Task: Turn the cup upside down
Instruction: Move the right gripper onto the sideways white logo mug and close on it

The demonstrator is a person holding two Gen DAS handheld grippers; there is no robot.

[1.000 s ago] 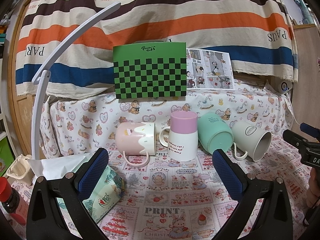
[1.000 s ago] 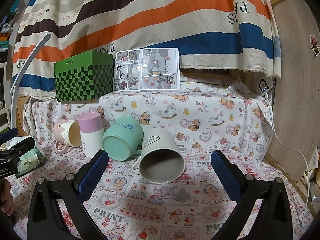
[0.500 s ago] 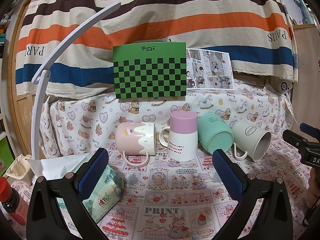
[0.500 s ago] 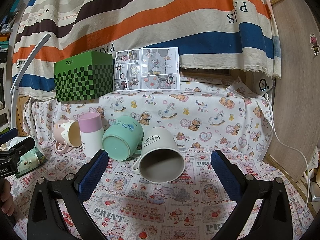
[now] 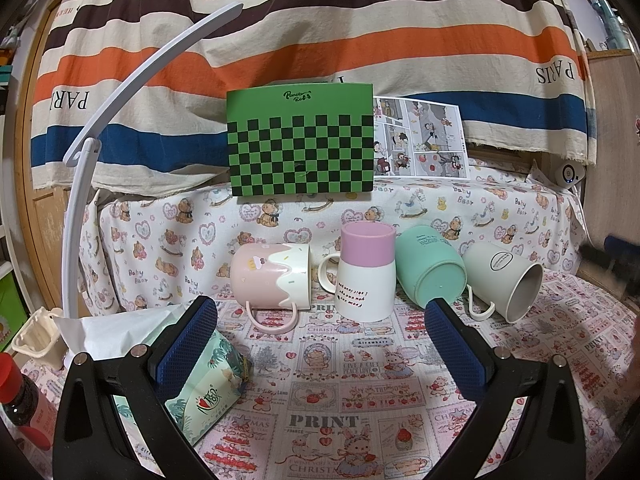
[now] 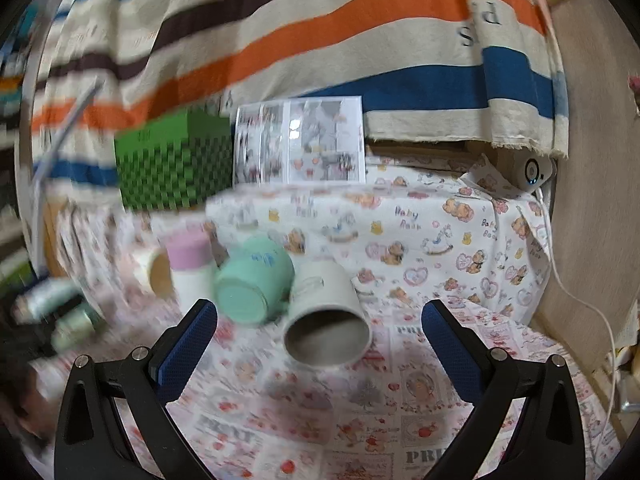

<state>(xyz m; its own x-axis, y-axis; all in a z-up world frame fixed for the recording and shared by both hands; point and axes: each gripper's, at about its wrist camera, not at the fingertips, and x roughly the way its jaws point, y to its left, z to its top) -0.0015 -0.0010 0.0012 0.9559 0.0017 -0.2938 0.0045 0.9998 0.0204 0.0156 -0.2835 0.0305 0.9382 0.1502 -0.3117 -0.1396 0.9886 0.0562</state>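
Several mugs stand in a row on the printed cloth. A pink mug [image 5: 270, 278] lies on its side. A pink-and-white mug [image 5: 366, 274] stands upside down. A teal mug [image 5: 430, 266] lies with its base toward me. A pale grey mug [image 5: 506, 278] lies with its mouth to the right; it also shows in the right wrist view [image 6: 326, 318], mouth toward the camera. My left gripper [image 5: 320, 344] is open and empty, short of the row. My right gripper [image 6: 320, 346] is open and empty, just in front of the grey mug.
A green checkered box [image 5: 300, 144] and a comic sheet [image 5: 420, 138] stand on the raised shelf behind. A tissue pack [image 5: 208, 384], white paper and a red-capped bottle [image 5: 18, 396] lie at the left. A white curved lamp arm [image 5: 120, 92] rises at the left.
The right gripper has moved quickly toward the grey mug, and its view is now blurred. The left gripper has stayed still. Both grippers remain open.
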